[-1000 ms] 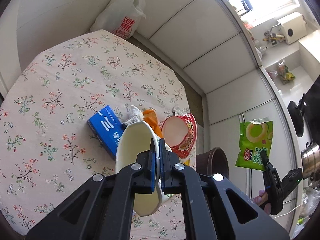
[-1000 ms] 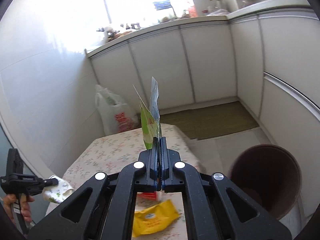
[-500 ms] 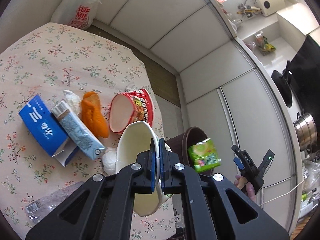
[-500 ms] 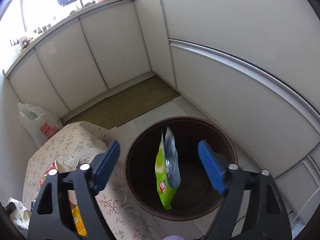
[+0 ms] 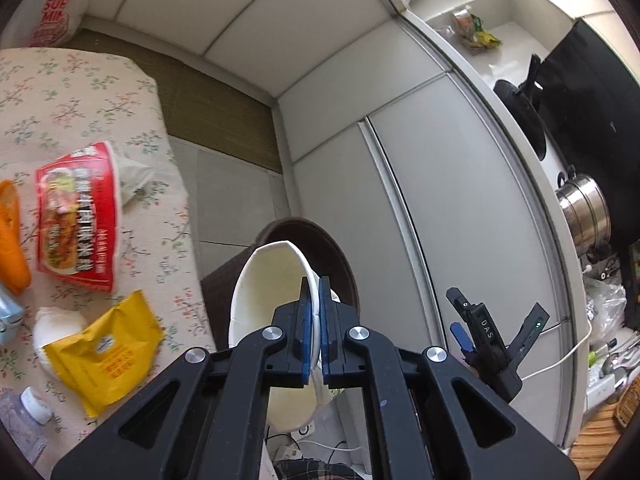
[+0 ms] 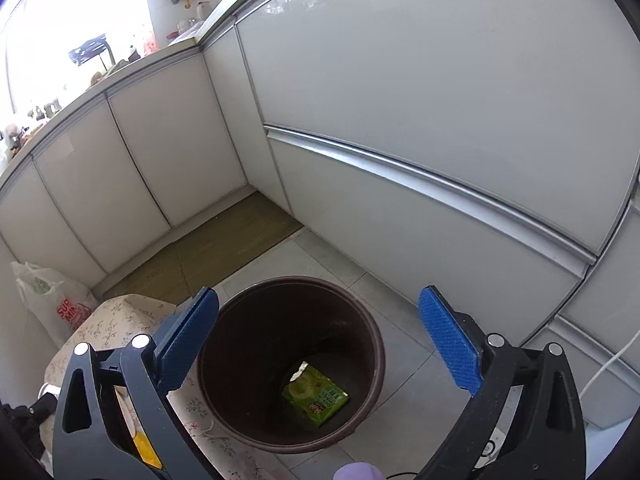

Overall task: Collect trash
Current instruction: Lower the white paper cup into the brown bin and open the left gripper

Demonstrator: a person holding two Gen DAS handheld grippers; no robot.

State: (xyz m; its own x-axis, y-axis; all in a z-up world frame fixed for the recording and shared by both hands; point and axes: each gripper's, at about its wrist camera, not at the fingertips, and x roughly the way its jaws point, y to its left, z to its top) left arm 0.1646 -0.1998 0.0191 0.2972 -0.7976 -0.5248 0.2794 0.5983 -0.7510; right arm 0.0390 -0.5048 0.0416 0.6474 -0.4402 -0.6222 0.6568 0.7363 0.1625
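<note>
- Dropped from the right gripper [image 6: 318,344] in the past second, the green snack bag [image 6: 316,394] now lies flat at the bottom of the round dark brown bin [image 6: 372,364]; that gripper's blue-padded jaws are opening wide above the bin's mouth with nothing between them.
- Nearest in the left wrist view, the left gripper [image 5: 315,328] has its blue pads pressed together on the rim of a white paper bowl [image 5: 272,280], which has swung from over the table to hang tilted above the brown bin's near edge.
- Right of the bowl, the right gripper's black handle appears against the cabinet fronts.
- On the floral tablecloth [image 5: 80,100] at left, a crumpled yellow packet [image 5: 104,352] lies closest, overlapping a white wad [image 5: 56,324].
- Farther along sit a red instant-noodle cup on its side [image 5: 76,216] and an orange wrapper [image 5: 12,236] at the frame's left edge.
- Beyond the table, a white plastic shopping bag with red lettering [image 5: 52,12] stands against pale grey cabinet doors [image 6: 400,100].
- On the far right counter, a steel pot [image 5: 584,212] rests on the stove beside a black pan [image 5: 520,112].
</note>
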